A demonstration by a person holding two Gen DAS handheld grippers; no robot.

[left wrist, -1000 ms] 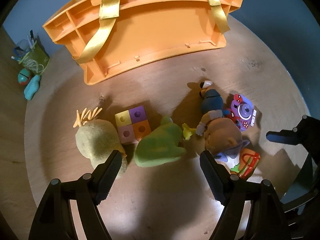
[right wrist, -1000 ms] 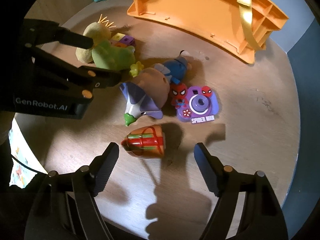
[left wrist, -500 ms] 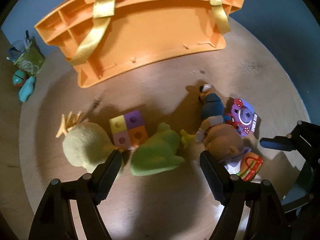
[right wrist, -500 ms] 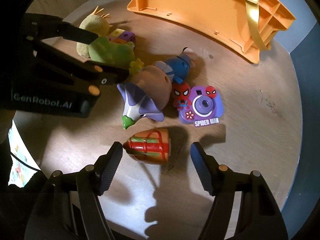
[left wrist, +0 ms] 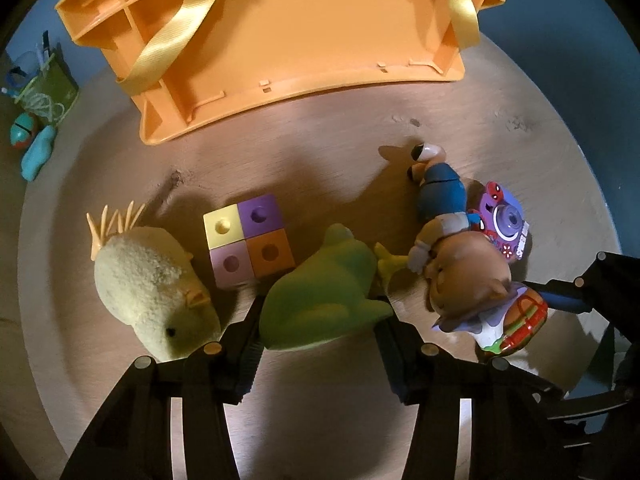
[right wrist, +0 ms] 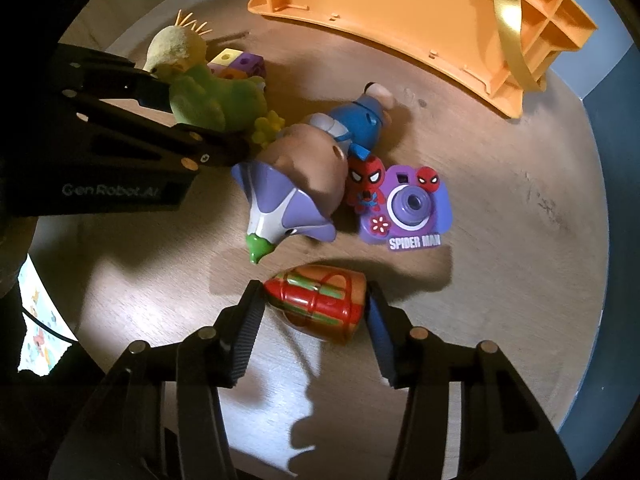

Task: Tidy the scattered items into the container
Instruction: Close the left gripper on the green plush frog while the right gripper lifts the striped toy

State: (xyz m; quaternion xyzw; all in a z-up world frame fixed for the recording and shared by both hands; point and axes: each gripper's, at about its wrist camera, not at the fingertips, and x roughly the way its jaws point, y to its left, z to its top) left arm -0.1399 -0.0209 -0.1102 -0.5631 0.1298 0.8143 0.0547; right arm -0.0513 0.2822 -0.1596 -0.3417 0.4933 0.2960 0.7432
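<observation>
A green plush toy lies on the round wooden table, and the closing jaws of my left gripper press on its two sides. My right gripper is closing as well, and its pads touch both ends of a red and orange striped toy. The orange basket with yellow straps lies at the far side of the table, also seen in the right wrist view. Around the held toys lie a yellow chick plush, a four-coloured block, a doll with a purple hat and a Spider-Man camera toy.
A green pen holder and small teal toys stand off the table's far left. The table rim curves close on the right, with a blue surface beyond it. Bare wood lies between the toys and the basket.
Both pairs of jaws have closed in. The left ones now grip the green plush. The right ones came down around the red striped toy.
</observation>
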